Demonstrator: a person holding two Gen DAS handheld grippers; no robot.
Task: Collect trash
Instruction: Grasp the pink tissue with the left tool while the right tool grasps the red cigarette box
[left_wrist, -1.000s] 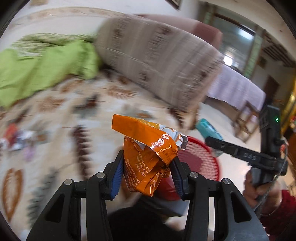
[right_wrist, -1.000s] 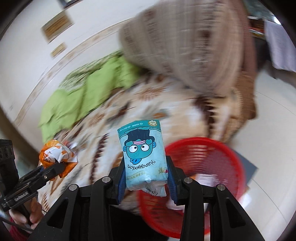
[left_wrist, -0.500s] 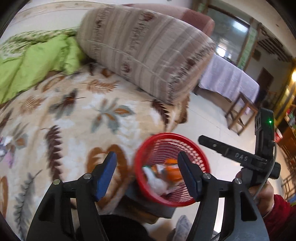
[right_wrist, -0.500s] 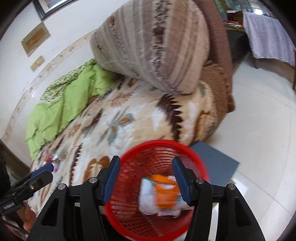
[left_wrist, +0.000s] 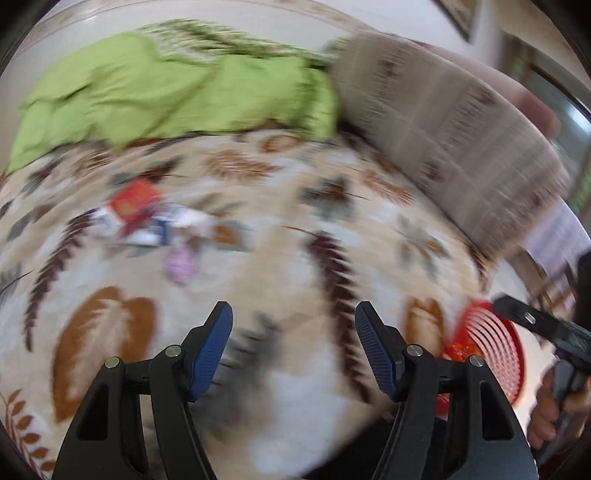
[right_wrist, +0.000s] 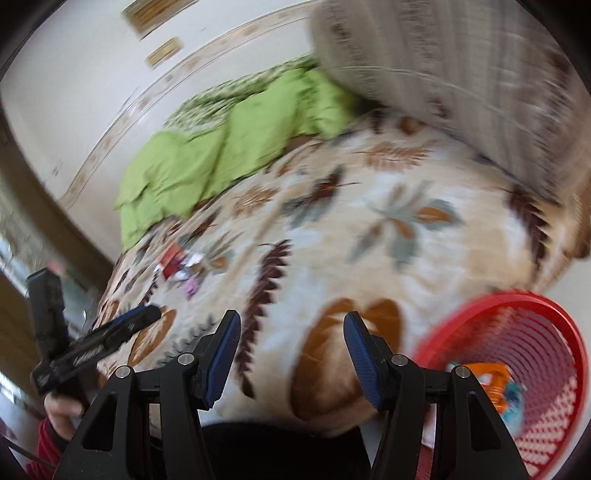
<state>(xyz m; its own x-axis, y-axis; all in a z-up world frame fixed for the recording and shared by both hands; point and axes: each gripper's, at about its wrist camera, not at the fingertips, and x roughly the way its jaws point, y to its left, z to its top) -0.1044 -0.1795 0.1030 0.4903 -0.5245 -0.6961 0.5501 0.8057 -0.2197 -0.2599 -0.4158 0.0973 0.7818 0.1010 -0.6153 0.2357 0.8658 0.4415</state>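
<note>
Hovering over leaf-print blanket (left_wrist: 295, 258), left gripper (left_wrist: 293, 347) jaws apart and empty, right gripper (right_wrist: 291, 350) likewise, wrappers (right_wrist: 496, 384) inside red basket (right_wrist: 546, 317), more litter (left_wrist: 147, 218) on bed.

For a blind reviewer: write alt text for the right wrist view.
The open, empty right gripper points at a leaf-patterned blanket. A red basket holding wrappers sits lower right; a small trash pile lies far left, near the left gripper.
</note>
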